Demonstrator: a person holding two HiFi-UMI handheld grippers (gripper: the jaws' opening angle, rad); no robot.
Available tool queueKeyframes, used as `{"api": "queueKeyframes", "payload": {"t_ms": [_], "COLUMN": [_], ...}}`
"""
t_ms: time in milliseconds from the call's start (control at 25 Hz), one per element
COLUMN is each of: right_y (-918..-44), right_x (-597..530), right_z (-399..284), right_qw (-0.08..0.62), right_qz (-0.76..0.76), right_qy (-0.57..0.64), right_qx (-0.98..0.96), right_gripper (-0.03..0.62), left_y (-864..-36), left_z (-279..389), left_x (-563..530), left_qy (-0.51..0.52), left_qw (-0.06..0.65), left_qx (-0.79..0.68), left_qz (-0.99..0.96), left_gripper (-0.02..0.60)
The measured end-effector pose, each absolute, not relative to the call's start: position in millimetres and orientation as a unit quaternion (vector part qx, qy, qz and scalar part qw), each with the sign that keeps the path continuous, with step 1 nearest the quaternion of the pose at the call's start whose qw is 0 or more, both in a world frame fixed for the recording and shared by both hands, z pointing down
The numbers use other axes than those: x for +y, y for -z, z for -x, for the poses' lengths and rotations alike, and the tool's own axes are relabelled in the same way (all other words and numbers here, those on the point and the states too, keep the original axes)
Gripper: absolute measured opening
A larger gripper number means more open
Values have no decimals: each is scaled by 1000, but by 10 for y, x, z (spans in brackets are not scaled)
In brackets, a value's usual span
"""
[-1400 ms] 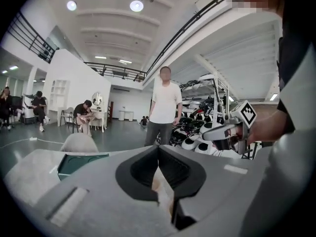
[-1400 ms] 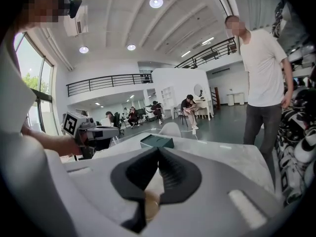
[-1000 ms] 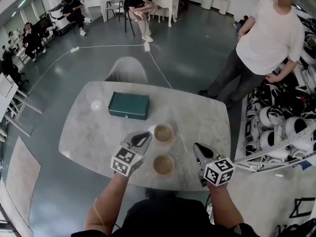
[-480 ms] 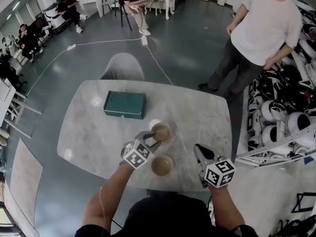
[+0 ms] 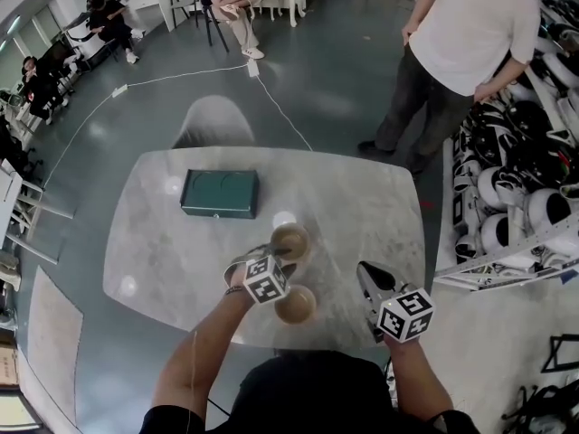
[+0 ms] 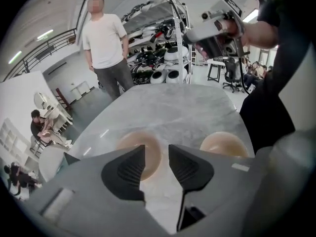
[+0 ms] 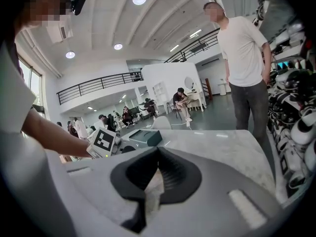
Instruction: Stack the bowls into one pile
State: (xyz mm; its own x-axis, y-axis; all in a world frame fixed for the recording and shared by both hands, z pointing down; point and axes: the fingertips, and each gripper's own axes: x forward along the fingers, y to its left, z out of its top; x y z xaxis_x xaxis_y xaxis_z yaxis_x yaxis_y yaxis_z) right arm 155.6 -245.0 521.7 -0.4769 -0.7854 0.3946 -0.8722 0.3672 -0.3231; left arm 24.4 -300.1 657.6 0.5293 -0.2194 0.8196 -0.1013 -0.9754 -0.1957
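Observation:
Two tan bowls stand apart on the marble table (image 5: 172, 242): a far bowl (image 5: 291, 240) (image 6: 140, 147) and a near bowl (image 5: 295, 304) (image 6: 224, 144) close to the front edge. My left gripper (image 5: 271, 253) (image 6: 157, 150) points steeply down at the far bowl's near left rim. Its jaws have just been opening and stand open, with only bare table in the gap. My right gripper (image 5: 364, 268) (image 7: 157, 153) hovers to the right of both bowls, shut with nothing held.
A dark green box (image 5: 220, 193) (image 7: 145, 136) lies at the table's far left. A white chair (image 5: 210, 120) stands behind the table. A person in a white shirt (image 5: 470, 34) stands at the far right beside racks of white helmets (image 5: 525, 215).
My left gripper has dropped toward the table and rolled, closing in on the far bowl, and its jaws went from shut to open. The right gripper shifted slightly.

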Motion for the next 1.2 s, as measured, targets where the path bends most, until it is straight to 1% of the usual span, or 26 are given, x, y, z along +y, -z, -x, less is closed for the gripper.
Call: {"api": "queueKeyframes", "payload": {"t_ms": [400, 560, 720, 760, 840, 880, 1040, 1200], "right_y": [-5370, -5421, -5472, -5483, -5499, -5502, -5481, -5430], "right_x": [-2448, -2458, -2424, -2409, -2378, -2368, -2343, -2294], "right_z": [-1669, -1787, -1849, -1855, -1877, -1893, -1956, -1923], "right_qw": [87, 85, 85, 86, 86, 86, 88, 89], "right_qz": [-516, -522, -530, -532, -535, -536, -538, -539], "right_qy": [-268, -272, -279, -280, -282, -283, -282, -275], "right_qx": [-809, -804, -796, -794, -792, -791, -789, -791], "right_gripper": [3, 2, 3, 3, 3, 3, 3, 3], "left_y": [-7051, -7191, -7303, -7323, -7345, -7345, -7291, -7188], "left_z": [-270, -368, -344, -324, -299, -297, -339, -318], "left_x": [-3020, -3055, -3085, -3086, -3093, -3103, -3151, -3131], "left_qy": [551, 564, 582, 585, 588, 589, 588, 576], "left_qw": [102, 104, 105, 106, 109, 111, 117, 105], "left_qx": [31, 18, 12, 11, 10, 11, 17, 30], "left_qz": [828, 819, 807, 804, 801, 800, 800, 810], "left_gripper": [147, 146, 118, 101, 40, 31, 21, 18]}}
